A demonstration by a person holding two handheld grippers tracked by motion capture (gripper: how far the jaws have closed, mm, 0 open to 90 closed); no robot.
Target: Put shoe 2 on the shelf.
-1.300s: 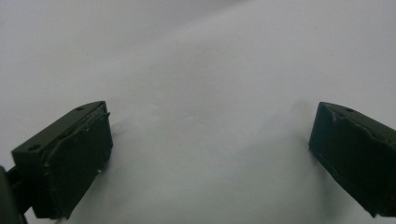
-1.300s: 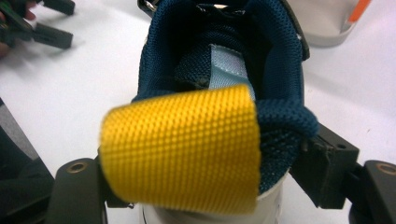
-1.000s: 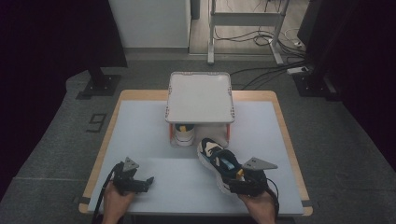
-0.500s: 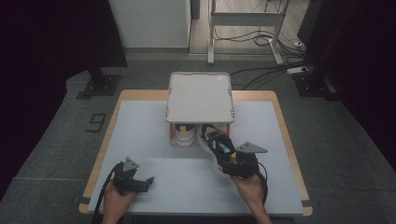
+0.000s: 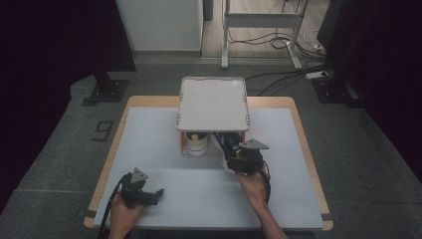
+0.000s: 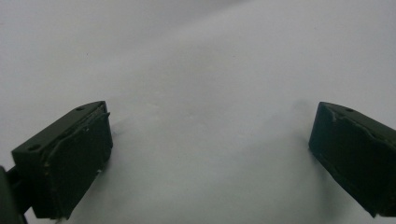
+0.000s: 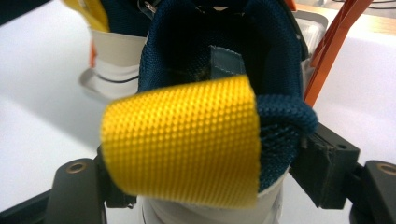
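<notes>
A white-topped table with a pale wooden edge carries a small two-level rack with a flat white top shelf and orange legs, standing toward twelve o'clock of the tabletop's centre. Under the shelf, on the left side, sits a second shoe, white with a yellow tab; it appears blurred at about ten o'clock in the right gripper view.

The right gripper lies at the rack's front right corner, roughly one o'clock from the table's centre, with the person's right hand behind it. Its jaws are clamped on the heel of a navy mesh sneaker with a white sole and a broad yellow woven heel loop. In the right gripper view the yellow loop folds over the heel in the foreground, the dark jaws press the shoe from either side, and the toe points away toward the rack's orange leg at two o'clock. In the high view the sneaker's front end is tucked under the shelf's edge; whether its sole touches the table cannot be told.

The left gripper rests low at about seven o'clock on the table, held by the left hand. Its jaws stand wide apart with nothing between them, just above bare white tabletop.
</notes>
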